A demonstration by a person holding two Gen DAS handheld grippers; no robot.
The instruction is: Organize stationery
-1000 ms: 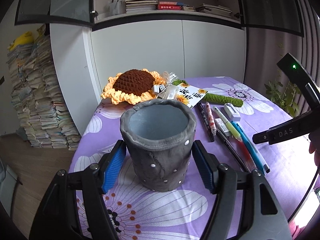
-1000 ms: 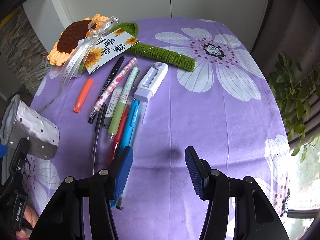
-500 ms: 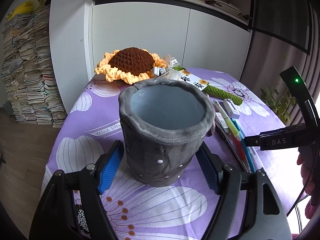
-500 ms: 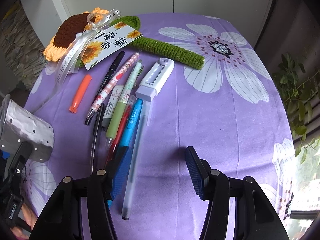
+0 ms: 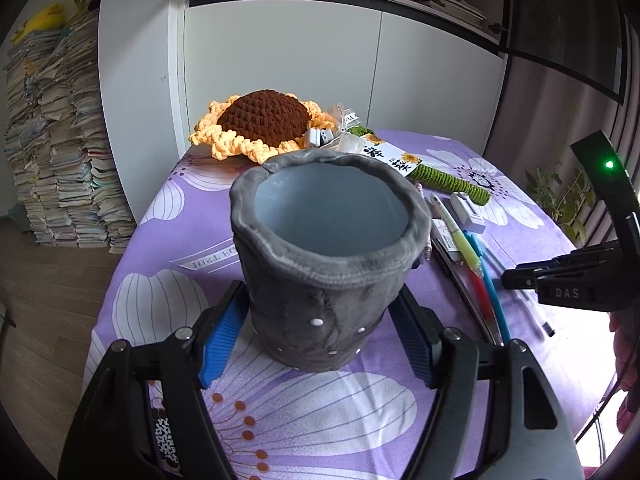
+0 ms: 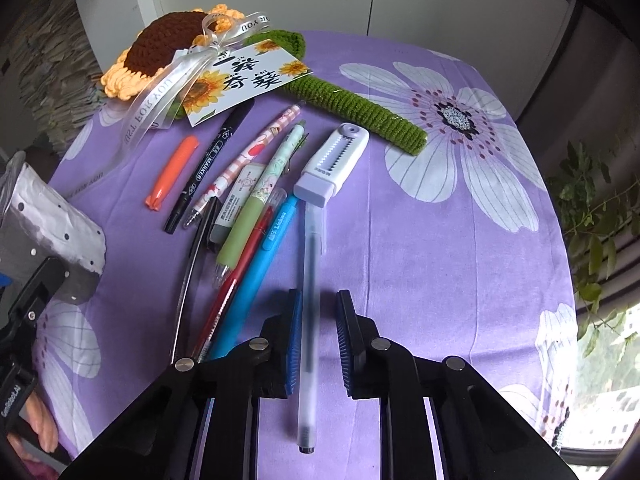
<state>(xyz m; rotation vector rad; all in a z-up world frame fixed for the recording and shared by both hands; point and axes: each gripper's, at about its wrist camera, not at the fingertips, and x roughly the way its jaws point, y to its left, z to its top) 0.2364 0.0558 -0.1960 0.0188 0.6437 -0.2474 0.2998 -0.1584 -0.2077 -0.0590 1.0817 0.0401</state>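
A grey felt pen holder [image 5: 324, 264] stands upright and empty on the purple flowered cloth, between the blue pads of my left gripper [image 5: 320, 334]; the pads sit close to its sides, with a thin gap showing. The holder also shows at the left edge of the right wrist view [image 6: 52, 240]. My right gripper [image 6: 318, 344] has its jaws narrowed around a clear frosted pen [image 6: 310, 320] lying on the cloth, with small gaps on both sides. Beside it lie a blue pen [image 6: 260, 272], a red pen [image 6: 240, 280], a green pen [image 6: 256, 208] and a black marker [image 6: 208, 164].
A white correction tape [image 6: 332, 164], an orange cap [image 6: 172, 172] and a pink patterned pen [image 6: 244, 160] lie further back. A crocheted sunflower [image 6: 160, 48] with green stem [image 6: 360, 112] and card sits at the far end. The table's edge is at the right by a plant [image 6: 592, 208].
My right gripper moved forward over the clear pen and its jaws narrowed around it. My left gripper moved closer around the holder.
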